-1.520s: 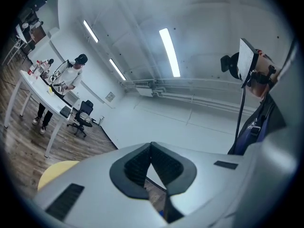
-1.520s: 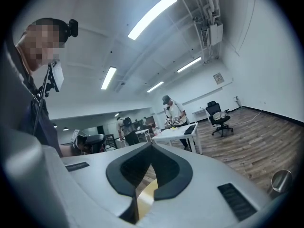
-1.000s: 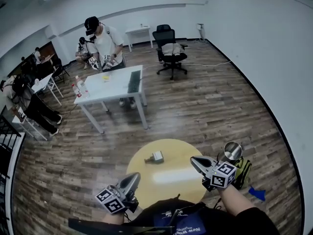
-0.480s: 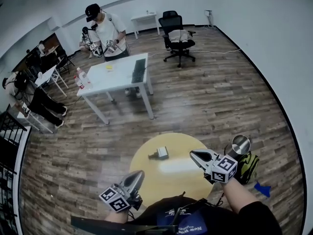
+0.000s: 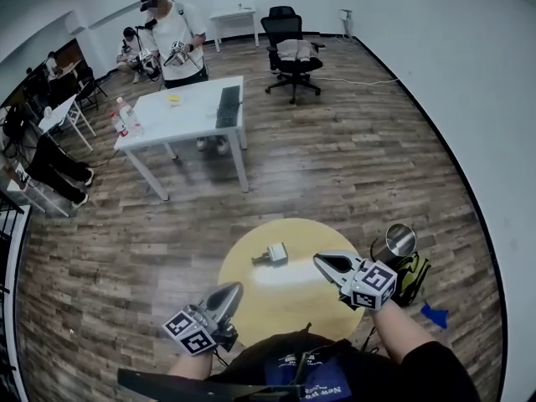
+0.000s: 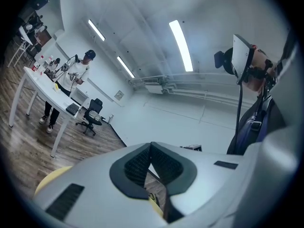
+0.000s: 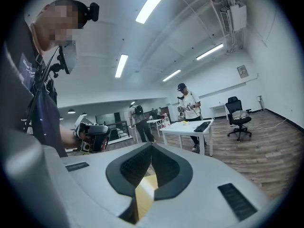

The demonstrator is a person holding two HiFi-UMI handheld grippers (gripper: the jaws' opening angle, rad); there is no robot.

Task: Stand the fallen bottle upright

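A small pale bottle (image 5: 270,254) with a dark neck lies on its side on the round yellow table (image 5: 289,296), toward its far left. My right gripper (image 5: 319,260) hovers over the table just right of the bottle, apart from it, jaws shut and empty. My left gripper (image 5: 237,288) hangs at the table's near left edge, below the bottle, also shut with nothing in it. In the left gripper view the pads (image 6: 137,163) of the left gripper (image 6: 151,146) meet at the tip. In the right gripper view the right gripper (image 7: 152,146) is closed and the bottle is hidden.
A metal cup (image 5: 398,243) and a green bag (image 5: 413,276) sit by the table's right edge. Farther off stands a white table (image 5: 180,124) with a keyboard (image 5: 228,107) and bottles (image 5: 124,117), a person (image 5: 172,36) behind it, and an office chair (image 5: 289,53).
Both grippers have moved forward over the yellow table. The right one has come closer to the fallen bottle. The bottle has not moved on the table.
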